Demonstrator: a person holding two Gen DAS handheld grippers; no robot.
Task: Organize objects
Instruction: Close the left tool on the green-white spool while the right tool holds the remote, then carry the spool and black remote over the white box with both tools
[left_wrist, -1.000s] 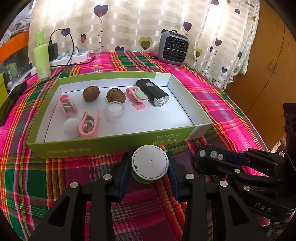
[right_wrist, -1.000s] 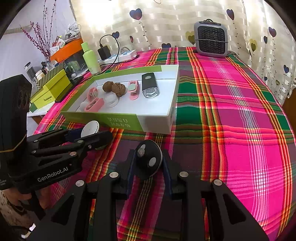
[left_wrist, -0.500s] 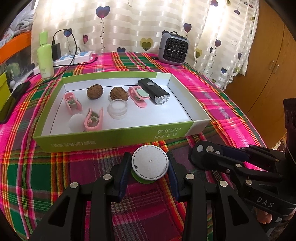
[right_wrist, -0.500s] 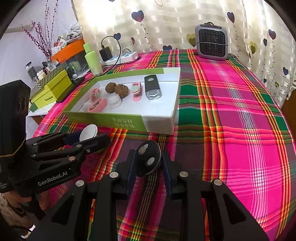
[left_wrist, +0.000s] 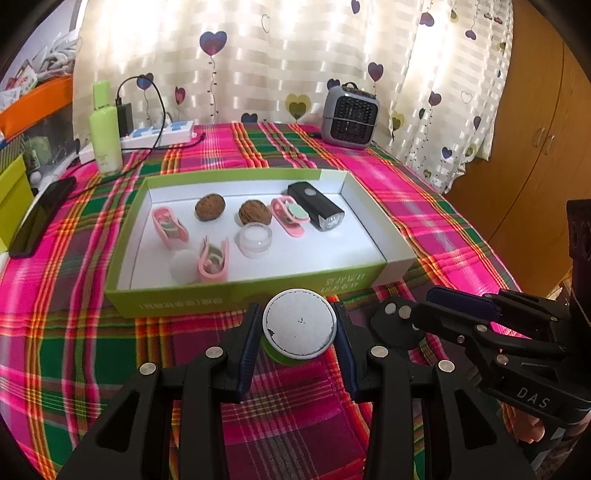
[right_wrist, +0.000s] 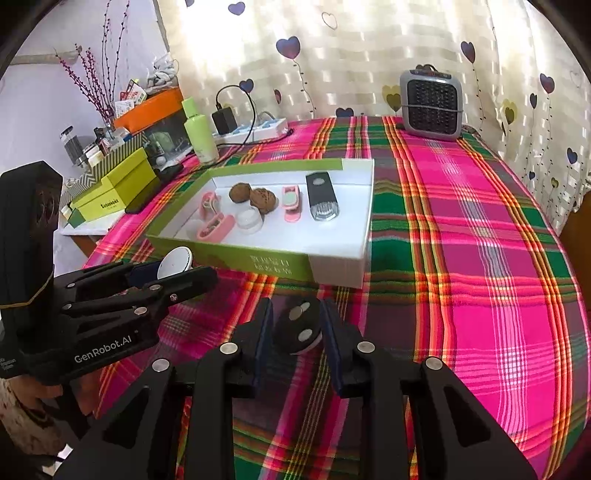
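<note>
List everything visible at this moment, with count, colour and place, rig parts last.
Box: 1, green outside, white inside, centre of table.
Walnuts: 2, brown, back of box.
Clips: 3, pink, in box.
Bike light: 1, black, right side of box.
Small jar: 1, clear and white, middle of box.
White ball: 1, front left of box.
Tablecloth: 1, pink-green plaid.
Heater: 1, grey, far edge.
Bottle: 1, light green, far left.
Power strip: 1, white, beside bottle.
Phone: 1, black, left.
White disc: 1, in left gripper.
Black disc: 1, in right gripper.
</note>
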